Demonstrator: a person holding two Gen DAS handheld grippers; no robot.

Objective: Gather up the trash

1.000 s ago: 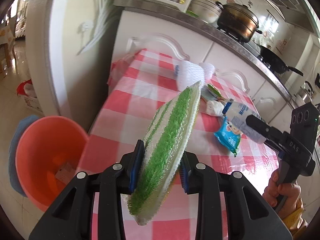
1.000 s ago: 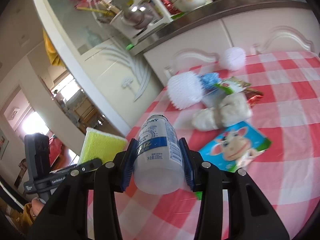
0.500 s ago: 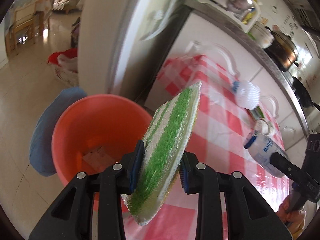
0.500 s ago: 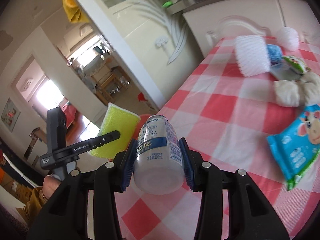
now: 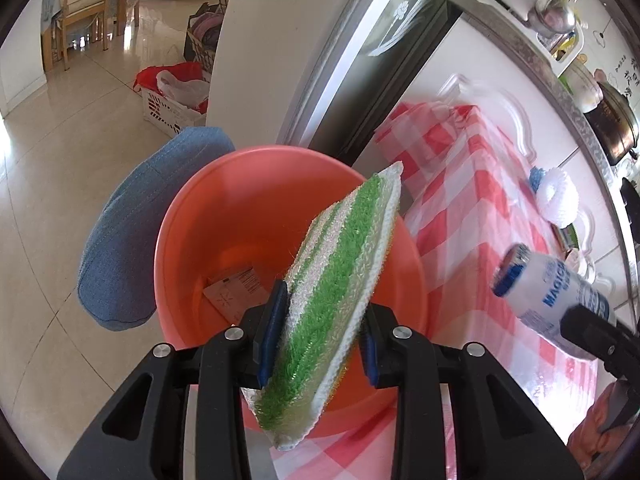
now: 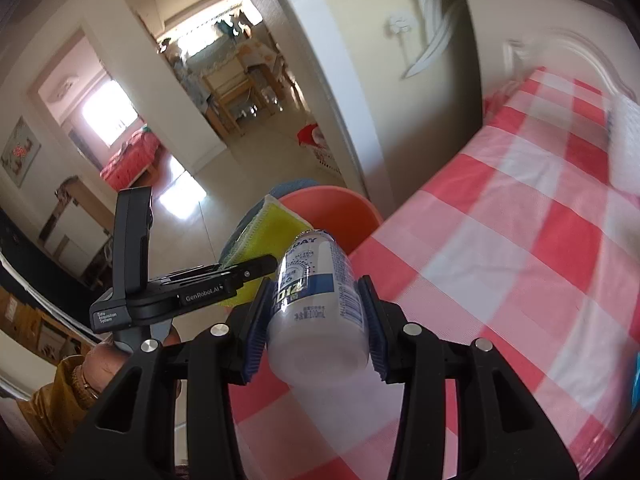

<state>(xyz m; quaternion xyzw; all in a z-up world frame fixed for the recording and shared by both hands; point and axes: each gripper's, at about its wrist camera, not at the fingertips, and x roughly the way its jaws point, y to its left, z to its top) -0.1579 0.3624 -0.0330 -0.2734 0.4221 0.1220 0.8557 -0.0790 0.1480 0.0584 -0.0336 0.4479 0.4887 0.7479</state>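
My left gripper (image 5: 320, 332) is shut on a green-and-white striped sponge (image 5: 340, 272), held edge-up right over the orange bucket (image 5: 224, 208) on the floor. A piece of cardboard (image 5: 236, 290) lies at the bucket's bottom. My right gripper (image 6: 316, 328) is shut on a small white bottle with a blue label (image 6: 316, 304), above the edge of the red-and-white checked table (image 6: 500, 240). In the right wrist view the left gripper (image 6: 256, 268) with the sponge's yellow side (image 6: 272, 228) hangs over the bucket (image 6: 340, 208). The bottle (image 5: 552, 296) shows at the right of the left wrist view.
A blue cushion (image 5: 136, 232) lies on the floor against the bucket. White foam nets (image 5: 556, 200) rest farther along the table. Behind stand a white cabinet (image 5: 460, 64), a pot (image 5: 612, 128) on the counter, and a white basket (image 5: 172, 100) on the tiled floor.
Both grippers have swung left off the table toward the bucket. The sponge now hangs over the bucket's mouth; the bottle has moved from the table's middle to its left edge.
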